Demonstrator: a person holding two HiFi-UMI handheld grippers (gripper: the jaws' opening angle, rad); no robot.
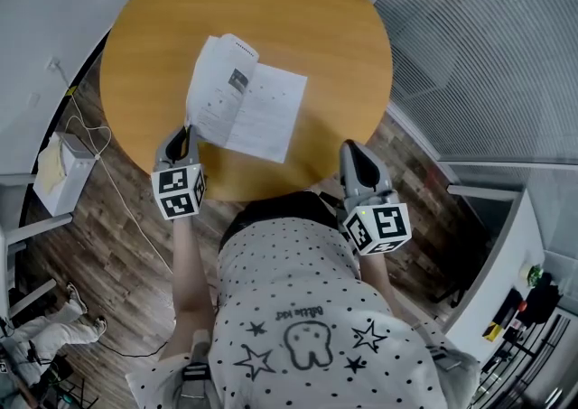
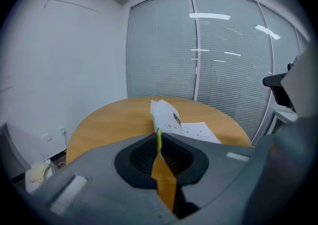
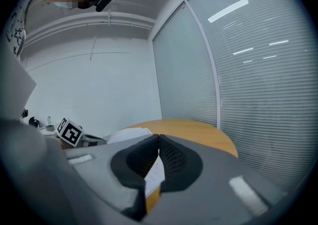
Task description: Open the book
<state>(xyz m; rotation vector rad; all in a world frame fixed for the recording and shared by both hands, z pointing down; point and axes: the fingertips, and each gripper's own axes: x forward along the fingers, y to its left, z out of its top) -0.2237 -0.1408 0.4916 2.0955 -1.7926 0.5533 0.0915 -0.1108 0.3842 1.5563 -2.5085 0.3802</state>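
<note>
A thin white book (image 1: 248, 100) lies open on the round wooden table (image 1: 298, 10). Its right page is flat and its left leaves stand up, curled. My left gripper (image 1: 185, 134) is shut, its tips right at the lower left corner of the raised leaves. In the left gripper view the jaws (image 2: 159, 134) meet with a thin yellow-green sliver at the tip, and the book (image 2: 176, 122) rises just beyond; I cannot tell whether a page is pinched. My right gripper (image 1: 350, 150) hangs shut and empty over the table's near edge, right of the book (image 3: 130, 134).
A glass wall with blinds (image 1: 488, 46) curves round the far right. A white box (image 1: 63, 172) and a cable lie on the wooden floor at the left. A desk (image 1: 506, 263) stands at the right. The person stands close to the table's near edge.
</note>
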